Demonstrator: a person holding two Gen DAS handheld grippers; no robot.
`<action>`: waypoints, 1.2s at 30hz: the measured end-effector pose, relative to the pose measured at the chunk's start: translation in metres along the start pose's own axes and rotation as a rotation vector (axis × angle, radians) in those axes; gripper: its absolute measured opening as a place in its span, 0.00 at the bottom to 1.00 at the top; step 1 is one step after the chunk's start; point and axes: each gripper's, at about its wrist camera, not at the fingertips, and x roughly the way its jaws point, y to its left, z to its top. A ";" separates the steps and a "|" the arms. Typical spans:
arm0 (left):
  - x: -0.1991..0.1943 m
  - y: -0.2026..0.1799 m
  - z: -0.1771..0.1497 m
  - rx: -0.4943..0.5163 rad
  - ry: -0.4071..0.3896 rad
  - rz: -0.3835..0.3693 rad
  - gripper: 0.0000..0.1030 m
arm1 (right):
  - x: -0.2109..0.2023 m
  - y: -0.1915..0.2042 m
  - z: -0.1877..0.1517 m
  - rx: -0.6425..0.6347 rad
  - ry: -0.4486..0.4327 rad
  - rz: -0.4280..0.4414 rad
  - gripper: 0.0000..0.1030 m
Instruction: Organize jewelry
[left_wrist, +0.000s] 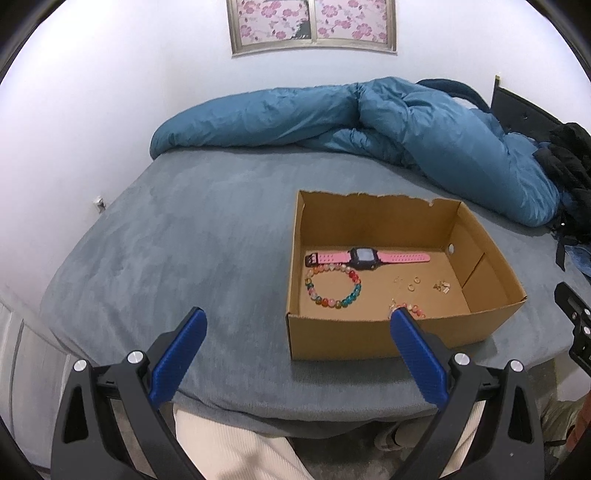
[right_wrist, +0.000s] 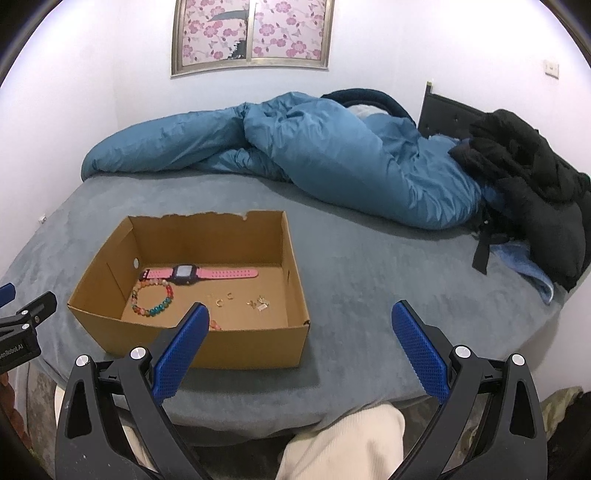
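Cardboard box (left_wrist: 369, 339) on bed (left_wrist: 184, 240) holds pink watch (left_wrist: 364, 256), beaded bracelet (left_wrist: 332, 286); left gripper (left_wrist: 298, 321) and right gripper (right_wrist: 298, 315) both spread, empty

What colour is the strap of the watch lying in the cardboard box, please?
Pink, with a dark buckle end; the watch shows best in the left wrist view.

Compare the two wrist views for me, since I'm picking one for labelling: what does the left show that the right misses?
Left only: a wall socket low beside the bed.
Right only: a white wall switch and the whole black jacket.
Both: open brown cardboard box holding the pink-strapped watch, multicoloured bead bracelet and small gold rings; blue duvet; each hand-held gripper open and empty.
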 end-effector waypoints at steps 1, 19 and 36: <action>0.001 0.000 -0.001 -0.002 0.006 0.001 0.95 | 0.001 -0.001 -0.001 0.002 0.005 -0.001 0.92; 0.011 -0.015 -0.011 0.040 0.095 0.023 0.95 | 0.013 0.004 -0.014 -0.009 0.086 0.011 0.92; 0.009 -0.025 -0.014 0.052 0.141 0.021 0.95 | 0.023 -0.012 -0.022 0.009 0.156 0.001 0.92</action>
